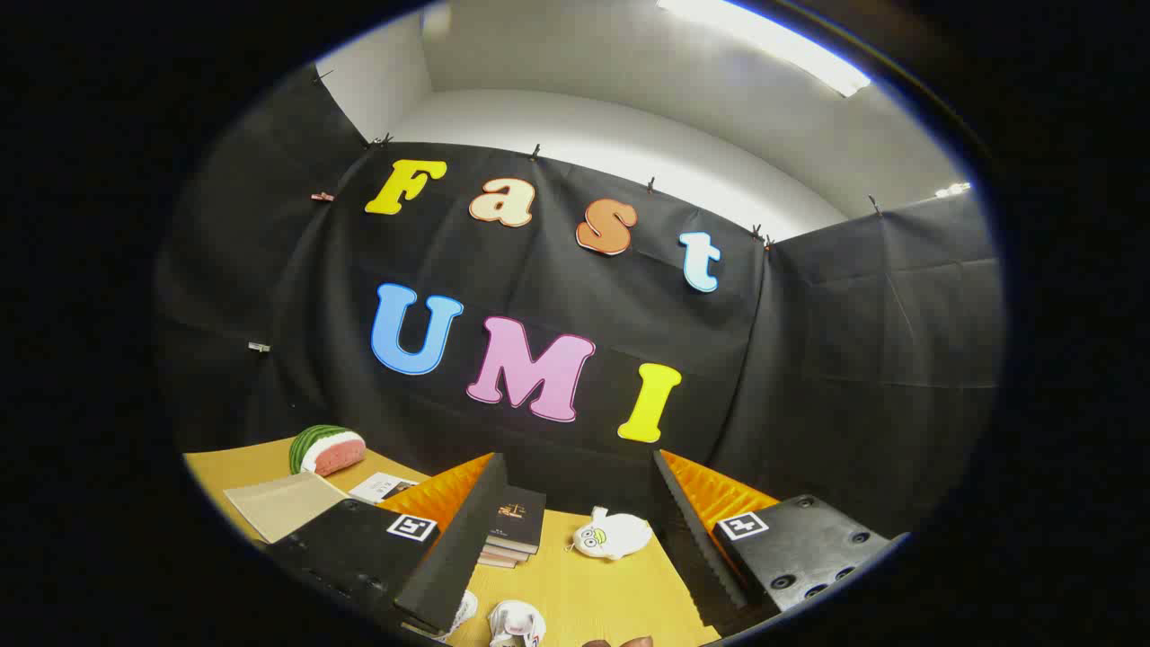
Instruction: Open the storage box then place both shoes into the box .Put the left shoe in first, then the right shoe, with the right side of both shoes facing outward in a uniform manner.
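1. Gripper: fingers spread wide apart, nothing between them but bare tabletop; tilted upward toward the booth wall.
2. Left finger: tall ribbed pad; its tip stands just before the books.
3. Right finger: ribbed pad, angled outward, apart from the toy.
4. Tabletop: yellow-tan wood grain, carrying all listed items.
5. Books: small stack, dark cover on top, just beside the left finger, between the fingers.
6. Toy: white plush with round eyes, lying between the fingers, right of the books.
7. Shoes: one white shoe low between the fingers, nearest the camera; a second white piece partly hidden under the left finger, likely the other shoe, cannot tell for sure.
8. Watermelon slice: toy fruit, beyond the left finger, near the wall.
9. Folder: beige, flat, beside the watermelon slice.
10. Booklet: white, right of the folder.
11. Storage box: location cannot be told.
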Demonstrator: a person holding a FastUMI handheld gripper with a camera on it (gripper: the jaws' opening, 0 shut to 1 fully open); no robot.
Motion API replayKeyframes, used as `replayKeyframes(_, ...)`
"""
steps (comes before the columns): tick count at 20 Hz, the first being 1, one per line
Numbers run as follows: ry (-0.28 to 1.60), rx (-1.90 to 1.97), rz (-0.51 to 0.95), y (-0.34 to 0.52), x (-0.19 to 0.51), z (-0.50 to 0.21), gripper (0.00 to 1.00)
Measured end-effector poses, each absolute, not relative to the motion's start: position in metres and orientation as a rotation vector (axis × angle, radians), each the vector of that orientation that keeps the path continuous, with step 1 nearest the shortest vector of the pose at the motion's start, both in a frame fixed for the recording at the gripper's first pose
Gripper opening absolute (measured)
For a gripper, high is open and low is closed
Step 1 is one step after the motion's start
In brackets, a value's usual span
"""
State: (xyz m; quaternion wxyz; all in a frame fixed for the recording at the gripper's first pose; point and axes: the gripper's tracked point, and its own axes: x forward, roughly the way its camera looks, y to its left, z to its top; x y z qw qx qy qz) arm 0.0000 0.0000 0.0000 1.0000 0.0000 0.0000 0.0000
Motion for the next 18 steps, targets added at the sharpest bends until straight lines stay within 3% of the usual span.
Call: replayKeyframes(18, -0.004, -0.029, 0.000, 0.0021, -0.0058, 0.0010, 0.97)
